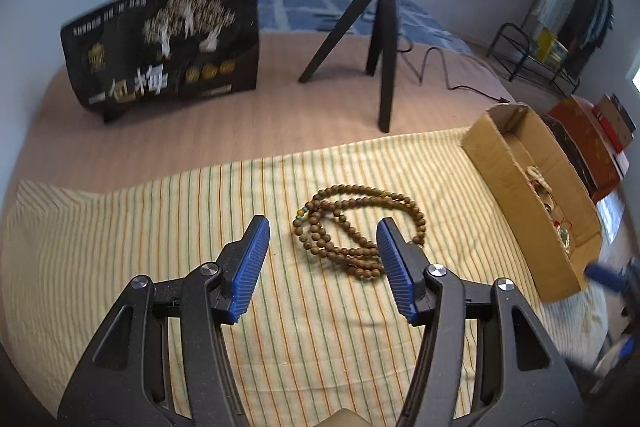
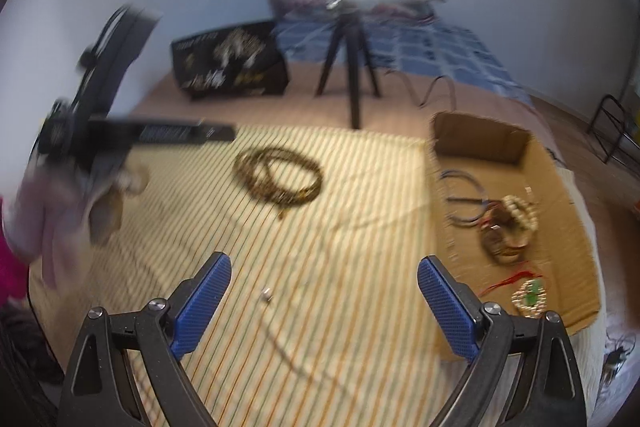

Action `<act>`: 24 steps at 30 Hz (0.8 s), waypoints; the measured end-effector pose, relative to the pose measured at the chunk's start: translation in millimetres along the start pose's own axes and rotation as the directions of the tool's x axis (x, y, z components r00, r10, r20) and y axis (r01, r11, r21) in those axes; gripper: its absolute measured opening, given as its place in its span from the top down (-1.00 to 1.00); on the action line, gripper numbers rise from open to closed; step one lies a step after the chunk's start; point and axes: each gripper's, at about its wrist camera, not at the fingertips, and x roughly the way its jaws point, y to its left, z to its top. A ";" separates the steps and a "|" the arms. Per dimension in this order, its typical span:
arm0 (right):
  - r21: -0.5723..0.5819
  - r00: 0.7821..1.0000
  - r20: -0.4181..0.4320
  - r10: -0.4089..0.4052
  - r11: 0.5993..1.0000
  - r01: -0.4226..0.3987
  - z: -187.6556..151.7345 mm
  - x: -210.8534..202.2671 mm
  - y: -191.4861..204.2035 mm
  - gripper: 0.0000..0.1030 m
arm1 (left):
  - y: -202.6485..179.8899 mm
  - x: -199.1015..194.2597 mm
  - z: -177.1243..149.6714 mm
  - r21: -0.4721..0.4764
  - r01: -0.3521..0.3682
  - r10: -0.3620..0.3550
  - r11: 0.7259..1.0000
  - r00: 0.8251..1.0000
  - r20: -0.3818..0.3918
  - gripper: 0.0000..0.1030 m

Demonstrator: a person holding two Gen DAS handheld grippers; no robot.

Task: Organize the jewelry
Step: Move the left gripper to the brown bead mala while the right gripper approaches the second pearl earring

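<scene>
Lying in loose coils on the striped cloth [image 1: 160,227], just ahead of the left gripper [image 1: 323,227] and a touch toward its right-hand pad: the brown bead necklace [image 1: 352,231]. Long axis of the heap running roughly across the jaw gap, one end tucked behind the right-hand fingertip. Jaws of the left gripper standing apart, nothing between the pads, not yet touching the beads. Probably the nearer tool for the pick.

Seen from the right gripper [image 2: 324,279], the same necklace [image 2: 278,175] well ahead and slightly left of the gap; jaws there also spread wide and empty. A tiny loose bit of metal [image 2: 266,295] on the cloth between those pads, too small to identify.

Off to the right of both pairs of jaws, the cardboard box [image 1: 500,163], open-topped, already holding other jewelry [image 2: 512,223]. Beyond the necklace, a black tripod [image 1: 380,39] and a dark printed bag [image 1: 168,43], well apart. Nothing lying between jaws and beads; box wall the likely obstacle during transfer.
</scene>
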 end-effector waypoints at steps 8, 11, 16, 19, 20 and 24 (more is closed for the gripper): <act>-0.028 0.998 -0.056 0.037 0.999 -0.039 -18.9 25.3 13.1 -0.75 | -0.1 38.0 7.0 -0.075 0.025 -0.031 0.997 0.996 -0.087 -0.11; -0.040 0.997 -0.072 0.040 0.998 -0.043 -22.2 31.2 14.9 -0.72 | -0.6 51.4 8.9 -0.109 0.011 -0.023 0.994 0.993 -0.113 -0.11; -0.054 0.994 -0.090 0.062 0.996 -0.067 -24.5 38.9 16.8 -0.72 | -5.3 69.7 9.8 -0.110 -0.006 -0.010 0.994 0.990 -0.144 -0.11; -0.058 0.991 -0.106 0.080 0.995 -0.087 -28.1 46.0 18.3 -0.65 | -9.0 78.4 8.2 -0.089 -0.043 0.029 0.995 0.987 -0.157 -0.11; -0.060 0.990 -0.111 0.085 0.994 -0.092 -29.2 47.3 18.5 -0.63 | -9.0 81.0 7.5 -0.091 -0.051 0.036 0.995 0.986 -0.161 -0.11; -0.084 0.985 -0.137 0.102 0.990 -0.115 -34.3 55.0 22.5 -0.49 | -7.0 88.0 5.8 -0.117 -0.067 0.048 0.991 0.986 -0.159 -0.11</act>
